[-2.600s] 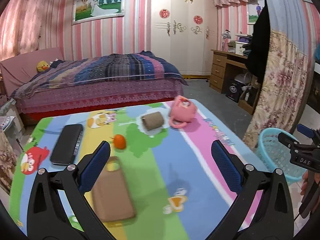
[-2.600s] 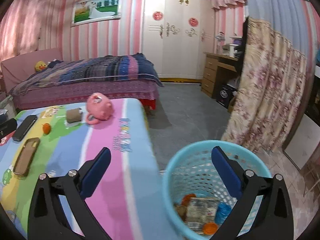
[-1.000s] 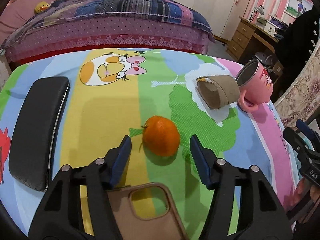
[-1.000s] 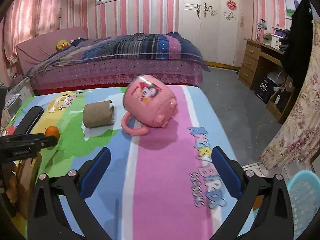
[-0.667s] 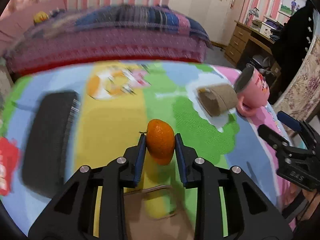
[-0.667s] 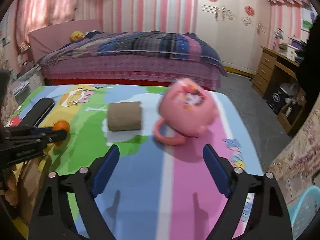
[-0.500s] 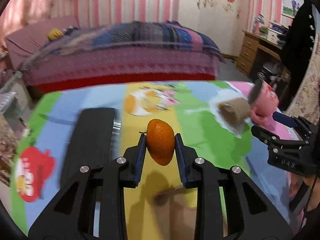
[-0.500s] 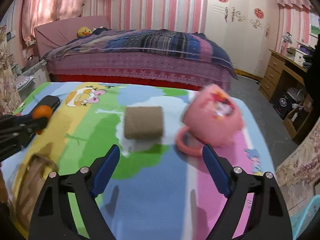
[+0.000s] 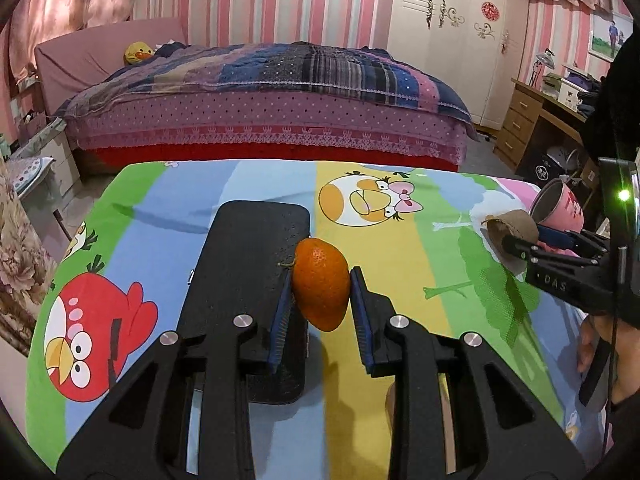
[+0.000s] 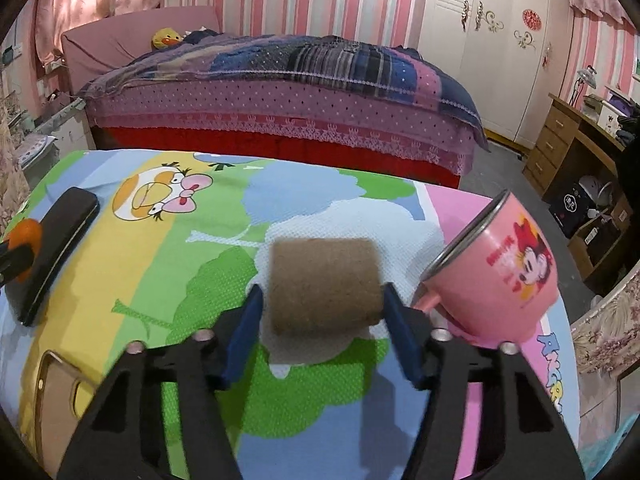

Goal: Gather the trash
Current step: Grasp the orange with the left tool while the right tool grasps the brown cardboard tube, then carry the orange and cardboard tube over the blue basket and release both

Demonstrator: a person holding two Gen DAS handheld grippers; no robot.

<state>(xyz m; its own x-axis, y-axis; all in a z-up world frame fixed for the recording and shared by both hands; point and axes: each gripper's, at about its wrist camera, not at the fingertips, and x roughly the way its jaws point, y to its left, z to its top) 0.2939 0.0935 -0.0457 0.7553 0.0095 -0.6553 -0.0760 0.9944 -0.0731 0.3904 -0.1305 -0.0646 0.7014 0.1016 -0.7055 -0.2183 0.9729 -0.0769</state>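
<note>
I read the small orange (image 9: 320,285) as clamped between the blue pads of the left gripper (image 9: 320,292), raised clear of the cartoon-print tablecloth (image 9: 400,256). Both pads press against the fruit's sides, and its short stem points toward the left pad. In the left wrist view the fruit sits in front of a black rectangular case (image 9: 244,264) lying flat on the cloth; in the right wrist view the same orange (image 10: 25,236) shows at the far left edge, just beside that case (image 10: 52,256).

The second item is a brown cardboard roll (image 10: 323,285), lying on its side on a white paper napkin (image 10: 360,220). The right gripper (image 10: 323,312) straddles this roll, one blue pad at each end. The pads are spread to the roll's length and sit right at its ends, but I cannot tell whether they press on it. In the left wrist view the roll (image 9: 516,232) appears at the right, with the right gripper's tips (image 9: 520,246) at it.

A pink Minnie Mouse mug (image 10: 500,276) lies tipped, its metal-rimmed mouth facing the roll, just beside the right gripper's right finger. A tan phone case (image 10: 52,396) lies flat near the lower left corner of the right wrist view.

Beyond the table stands a bed (image 9: 256,92) with a plaid quilt and a yellow duck plush (image 9: 136,54) near its headboard. A white wardrobe (image 9: 452,36) and a wooden desk (image 9: 536,120) stand to the right.
</note>
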